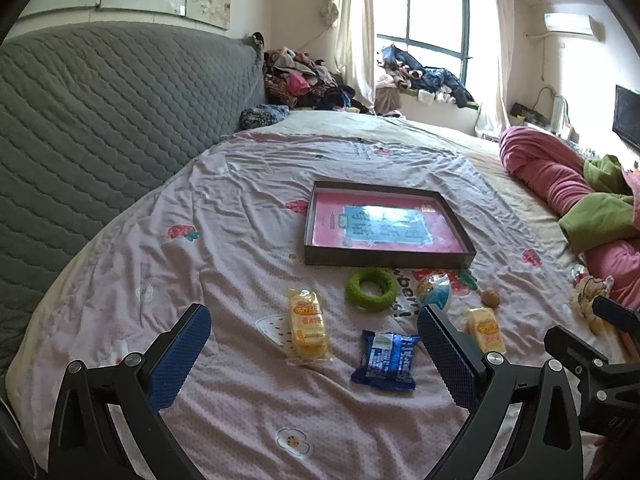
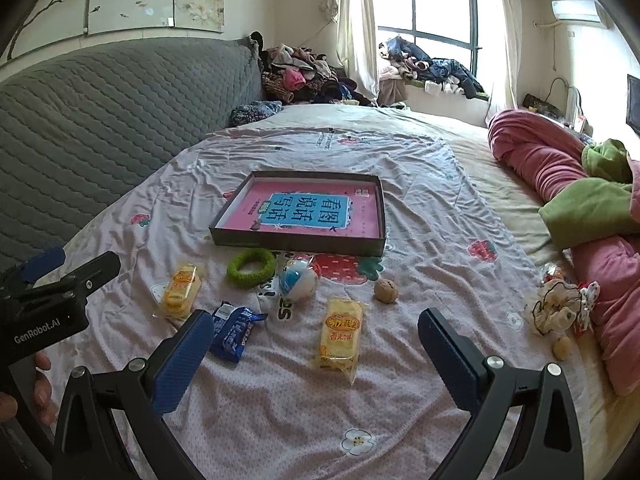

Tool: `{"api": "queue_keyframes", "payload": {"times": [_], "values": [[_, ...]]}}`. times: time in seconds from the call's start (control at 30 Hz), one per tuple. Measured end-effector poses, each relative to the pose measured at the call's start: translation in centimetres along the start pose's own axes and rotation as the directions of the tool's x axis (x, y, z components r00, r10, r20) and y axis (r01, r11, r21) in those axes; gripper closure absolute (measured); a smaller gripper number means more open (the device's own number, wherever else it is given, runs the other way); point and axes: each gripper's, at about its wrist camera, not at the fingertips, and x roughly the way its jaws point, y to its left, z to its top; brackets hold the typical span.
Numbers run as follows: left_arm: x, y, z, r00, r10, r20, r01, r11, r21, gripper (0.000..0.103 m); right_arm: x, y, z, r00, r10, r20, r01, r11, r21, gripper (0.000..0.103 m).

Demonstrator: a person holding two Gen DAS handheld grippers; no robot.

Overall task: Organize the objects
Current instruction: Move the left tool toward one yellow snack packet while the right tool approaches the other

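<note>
With both the left gripper (image 1: 314, 350) and the right gripper (image 2: 316, 350) held wide and empty, "GenRobot.AI" is read at the right view's left edge, the blue packet (image 2: 234, 330) is partly hidden by a finger, and the yellow snack (image 2: 340, 332) is laid lengthwise toward the tray (image 2: 298, 242) at mid-frame.

A grey quilted headboard (image 1: 100, 128) is running along the bed's far side, clothes (image 2: 304, 76) are piling beside the curtain (image 1: 352, 20), and a pink quilt (image 2: 560, 176) is lying bunched nearby.
</note>
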Motion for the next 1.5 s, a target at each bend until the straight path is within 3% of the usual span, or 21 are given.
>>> {"api": "queue_keyframes", "payload": {"times": [0.5,1.5], "values": [[4.0,0.3,-1.7,0.997,0.008,-0.073,-0.008,1.000,0.004,0.000,3.6,-0.7,-1.7,0.996,-0.021,-0.082,0.022,1.000,0.013,0.000],[10.3,0.2,-3.4,0.985,0.021,-0.169,-0.020,1.000,0.007,0.000,8.8,-2.8,-3.3,0.986,-0.038,-0.165,0.048,0.997,0.052,0.000]]}}
